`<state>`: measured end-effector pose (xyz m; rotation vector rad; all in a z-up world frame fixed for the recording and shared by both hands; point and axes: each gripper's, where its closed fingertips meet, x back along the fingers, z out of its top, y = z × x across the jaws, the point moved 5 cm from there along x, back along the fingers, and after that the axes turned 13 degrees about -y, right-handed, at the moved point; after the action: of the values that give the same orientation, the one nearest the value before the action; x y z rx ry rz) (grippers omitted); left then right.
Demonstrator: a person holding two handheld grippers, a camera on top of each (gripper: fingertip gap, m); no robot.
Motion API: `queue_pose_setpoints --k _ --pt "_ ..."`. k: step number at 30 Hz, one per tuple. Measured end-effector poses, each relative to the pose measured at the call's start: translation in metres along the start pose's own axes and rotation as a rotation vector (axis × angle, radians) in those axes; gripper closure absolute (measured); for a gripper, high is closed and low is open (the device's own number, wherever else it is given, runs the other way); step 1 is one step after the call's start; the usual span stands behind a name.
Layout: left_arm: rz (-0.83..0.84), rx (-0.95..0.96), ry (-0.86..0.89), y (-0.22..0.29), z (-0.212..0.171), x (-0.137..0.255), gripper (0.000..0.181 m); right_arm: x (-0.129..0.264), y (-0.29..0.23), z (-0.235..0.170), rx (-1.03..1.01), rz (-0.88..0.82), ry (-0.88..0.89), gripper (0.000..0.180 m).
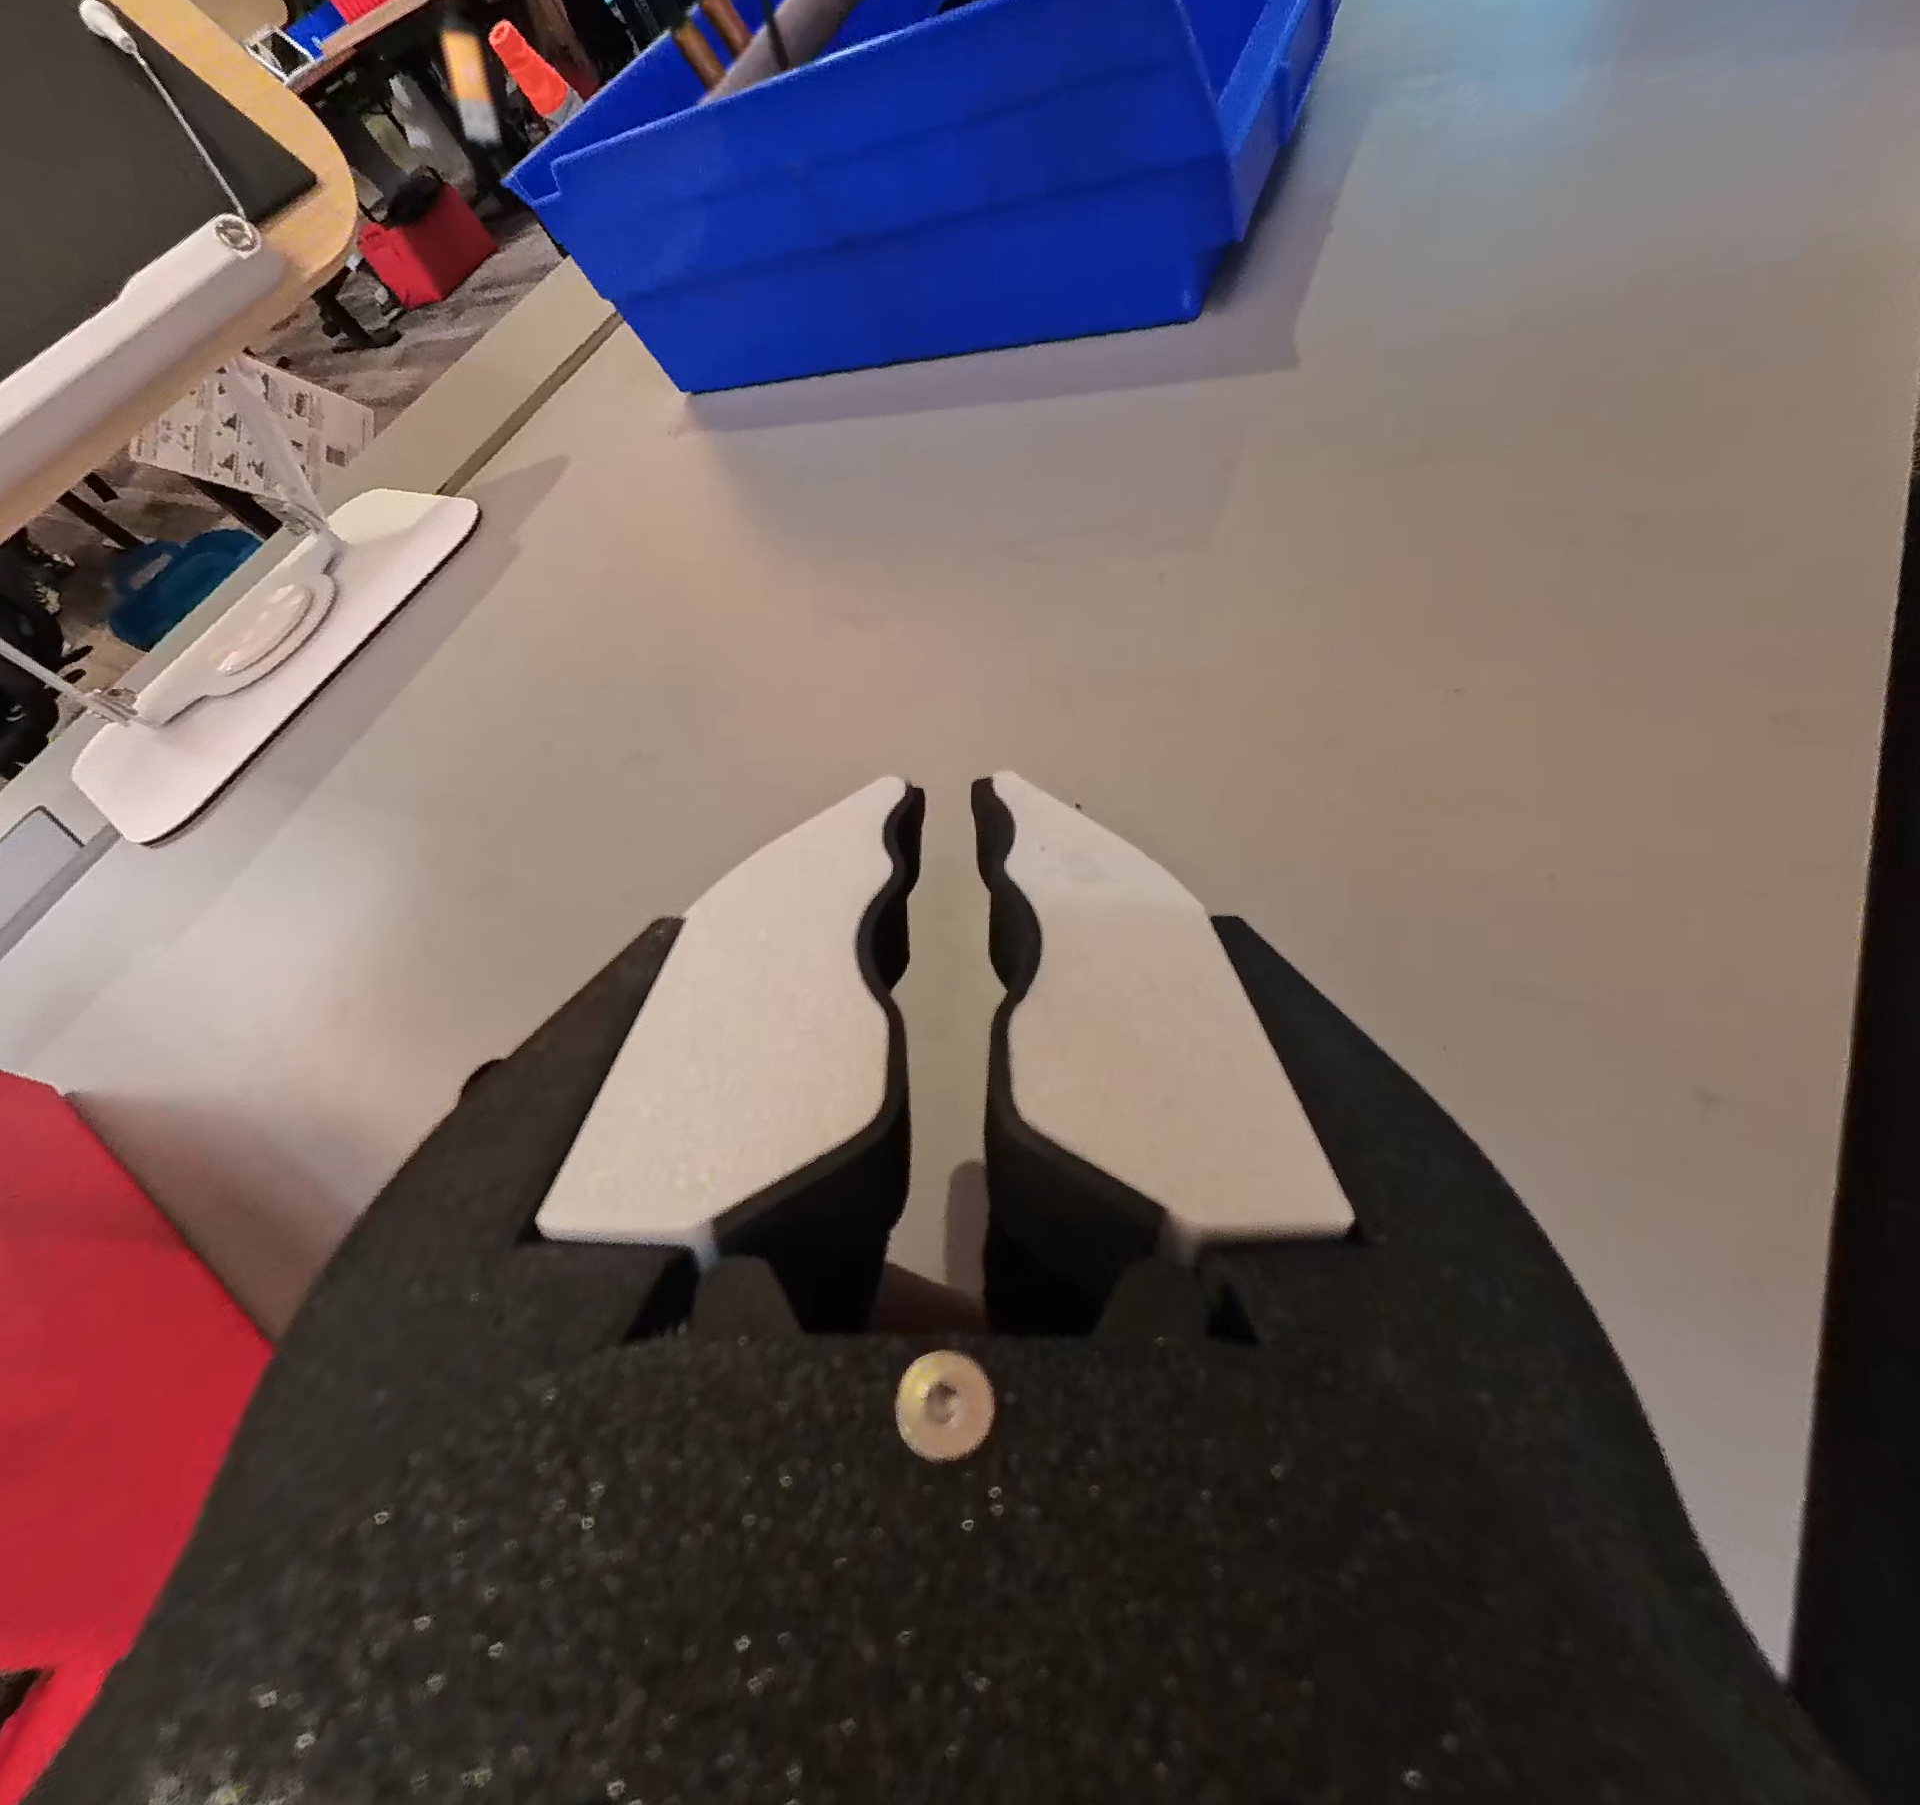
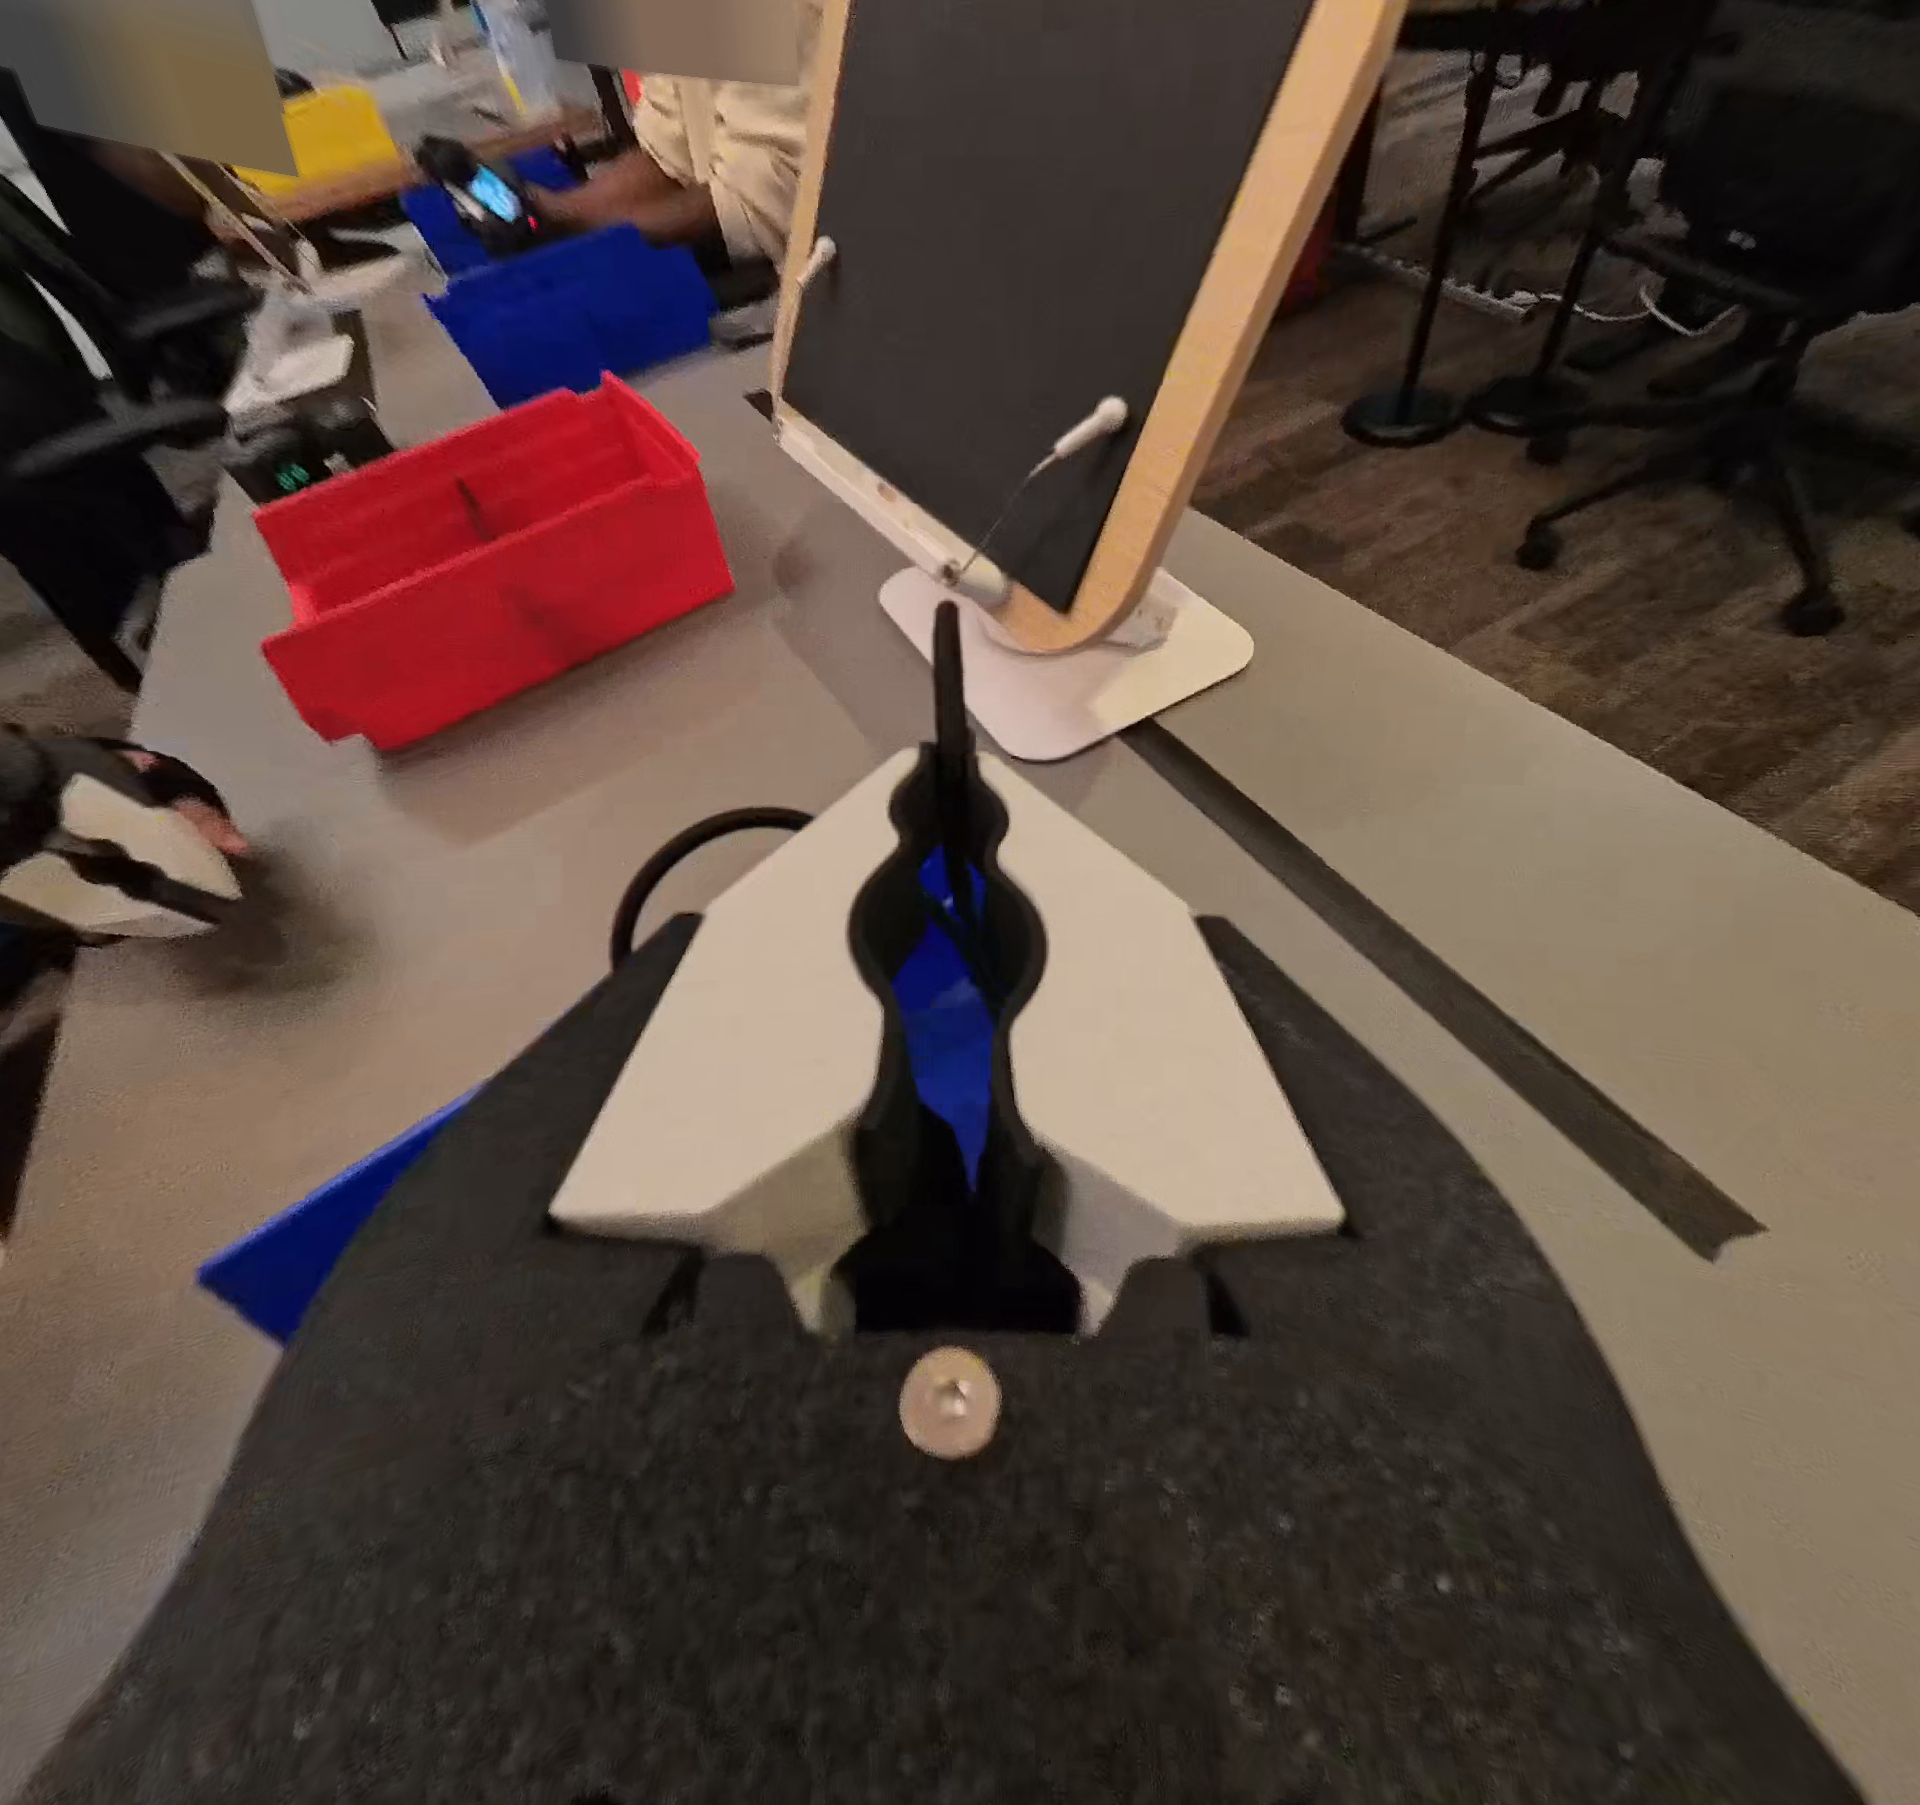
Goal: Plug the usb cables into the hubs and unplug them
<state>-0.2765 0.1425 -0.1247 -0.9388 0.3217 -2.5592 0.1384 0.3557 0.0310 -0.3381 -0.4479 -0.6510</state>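
Nearest the right wrist camera, the right gripper (image 2: 948,799) has its jaws closed on a black usb cable (image 2: 948,685), which sticks up past the tips and loops out to the left. Only this view shows the cable held; the left wrist view shows the left gripper (image 1: 947,799), jaws slightly parted and empty above the bench (image 1: 1351,716), with a blue bin (image 1: 935,228) ahead.

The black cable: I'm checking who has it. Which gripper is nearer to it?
Right. The right gripper is shut on the black cable. The left gripper hovers over bare table, slightly open and holding nothing.
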Motion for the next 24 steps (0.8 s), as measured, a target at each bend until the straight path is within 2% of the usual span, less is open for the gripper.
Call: queue_pose_setpoints --k 3,6,9,12,14,17,19,21,24 --pt "0.000 -0.006 -0.004 0.002 0.001 0.000 0.171 0.017 0.001 -0.008 -0.028 0.012 0.049 0.178" --pt "-0.002 -0.014 -0.006 0.004 0.003 -0.001 0.171 0.011 0.002 -0.019 -0.018 -0.025 -0.029 0.178" --pt "-0.008 -0.019 -0.005 0.006 0.005 -0.004 0.171 -0.018 0.004 -0.026 0.096 -0.182 -0.258 0.178" --pt "-0.014 -0.025 -0.006 0.009 0.008 -0.007 0.171 -0.055 0.005 -0.032 0.305 -0.365 -0.563 0.177" --pt "-0.019 -0.030 -0.006 0.010 0.010 -0.008 0.171 -0.076 0.008 -0.028 0.440 -0.494 -0.697 0.176" --pt "-0.025 -0.037 -0.004 0.011 0.012 -0.009 0.171 -0.101 0.008 -0.032 0.498 -0.524 -0.861 0.174" --pt "-0.026 -0.039 -0.006 0.011 0.012 -0.009 0.171 -0.105 0.006 -0.033 0.472 -0.513 -0.886 0.169" --pt "-0.020 -0.035 -0.001 0.010 0.012 -0.007 0.171 -0.097 0.002 -0.033 0.396 -0.492 -0.876 0.150" --pt "-0.014 -0.006 0.004 0.005 0.009 -0.001 0.171 -0.062 -0.010 -0.028 0.282 -0.511 -0.747 0.138"
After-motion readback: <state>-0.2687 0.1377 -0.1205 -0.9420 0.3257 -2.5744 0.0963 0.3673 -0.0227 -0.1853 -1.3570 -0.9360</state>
